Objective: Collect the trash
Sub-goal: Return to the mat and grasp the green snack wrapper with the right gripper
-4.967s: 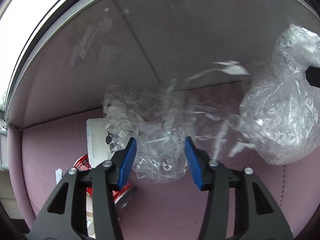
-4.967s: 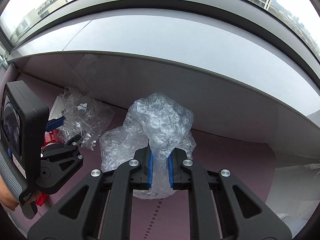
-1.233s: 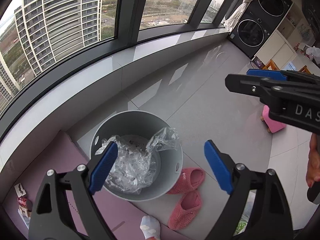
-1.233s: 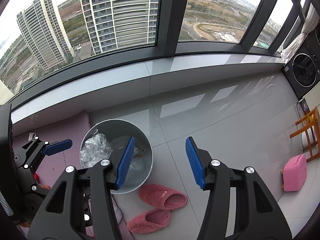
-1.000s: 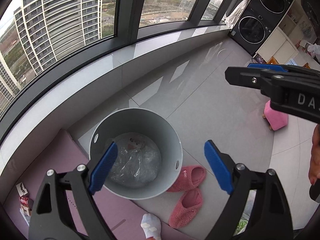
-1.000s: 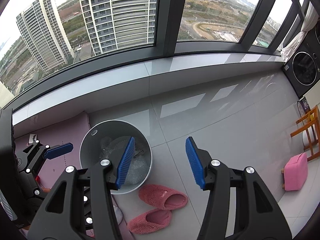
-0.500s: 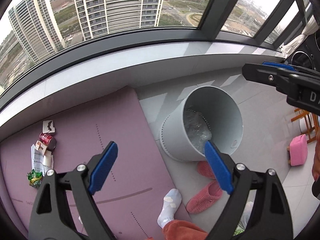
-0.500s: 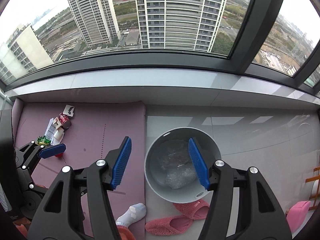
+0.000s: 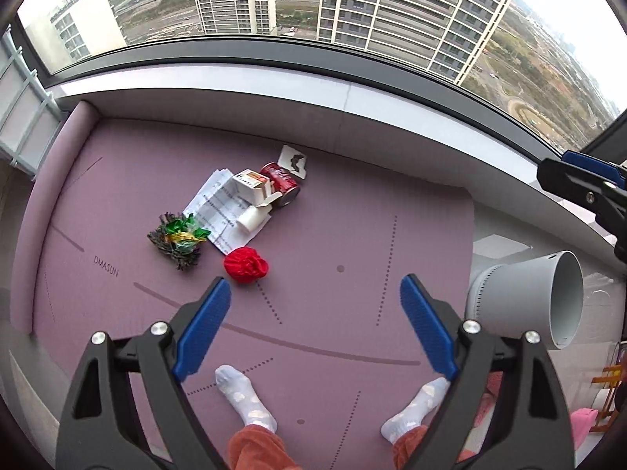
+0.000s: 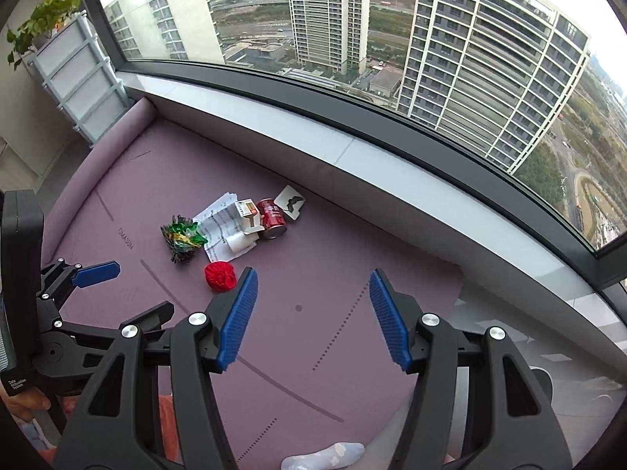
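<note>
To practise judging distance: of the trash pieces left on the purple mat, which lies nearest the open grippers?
The crumpled red ball. It lies apart from the pile, on the near side, ahead of the left gripper.

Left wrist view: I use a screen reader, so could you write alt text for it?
An open gripper hangs above a purple mat strewn with trash: a red can, papers, a red wad, a green wrapper. A gray bin stands off the mat's right edge.

A mauve foam floor mat (image 9: 321, 235) printed with dotted lines lies along a curved pale window sill (image 9: 352, 98); tall grey apartment towers (image 10: 490, 58) stand beyond the glass; a leafy green potted plant (image 10: 39, 19) tops a pale slatted rack (image 10: 82, 90).
</note>
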Available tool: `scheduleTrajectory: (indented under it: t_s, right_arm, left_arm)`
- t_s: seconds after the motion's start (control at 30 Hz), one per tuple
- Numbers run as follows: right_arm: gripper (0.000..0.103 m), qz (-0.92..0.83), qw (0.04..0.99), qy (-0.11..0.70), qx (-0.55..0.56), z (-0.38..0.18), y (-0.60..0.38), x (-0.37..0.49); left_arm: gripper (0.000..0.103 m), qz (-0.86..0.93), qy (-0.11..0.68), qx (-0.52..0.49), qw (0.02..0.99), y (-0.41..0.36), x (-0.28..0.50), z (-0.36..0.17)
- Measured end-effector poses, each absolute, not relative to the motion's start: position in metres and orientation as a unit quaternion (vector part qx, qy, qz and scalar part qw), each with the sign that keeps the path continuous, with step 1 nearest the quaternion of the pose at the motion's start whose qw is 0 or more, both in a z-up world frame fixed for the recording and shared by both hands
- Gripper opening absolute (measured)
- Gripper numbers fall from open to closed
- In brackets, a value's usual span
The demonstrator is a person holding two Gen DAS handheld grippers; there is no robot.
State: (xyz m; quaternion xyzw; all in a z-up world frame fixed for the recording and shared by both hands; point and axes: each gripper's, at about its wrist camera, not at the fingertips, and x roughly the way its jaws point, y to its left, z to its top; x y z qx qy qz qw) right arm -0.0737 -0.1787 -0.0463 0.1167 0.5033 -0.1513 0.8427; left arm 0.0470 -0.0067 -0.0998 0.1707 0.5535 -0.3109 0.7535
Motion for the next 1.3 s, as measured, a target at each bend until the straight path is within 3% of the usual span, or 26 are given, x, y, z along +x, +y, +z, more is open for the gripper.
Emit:
scheduleTrajectory:
  t_s: [0.43,0.73,0.9,1.17,1.3]
  right_arm:
    - [0.058,-0.05,0.839,0.537,0.08,-0.089,-0.024,0.097]
    - [0.058,-0.002,0.838,0.541,0.072,-0.133,0.014,0.16]
    - [0.058,0.012,0.838,0.542,0.059,-0.194,0.03,0.188]
    - [0.058,0.022,0.827,0.559,0.045,-0.34,0.054,0.222]
    - [0.067,0.016,0.827,0.56,0.037,-0.398,0.059,0.235]
  left_arm:
    - [0.088,-0.224,0.592,0.125,0.764,0.149,0.179,-0.146]
    - [0.088,-0.184,0.596,0.111,0.773,0.173,0.224,-0.183]
    - [0.088,-0.178,0.596,0.099,0.777,0.176,0.235,-0.242]
    - [0.088,-0.221,0.583,0.125,0.772,0.184,0.251,-0.369]
    - [0.088,-0.234,0.577,0.134,0.771,0.19,0.259,-0.416]
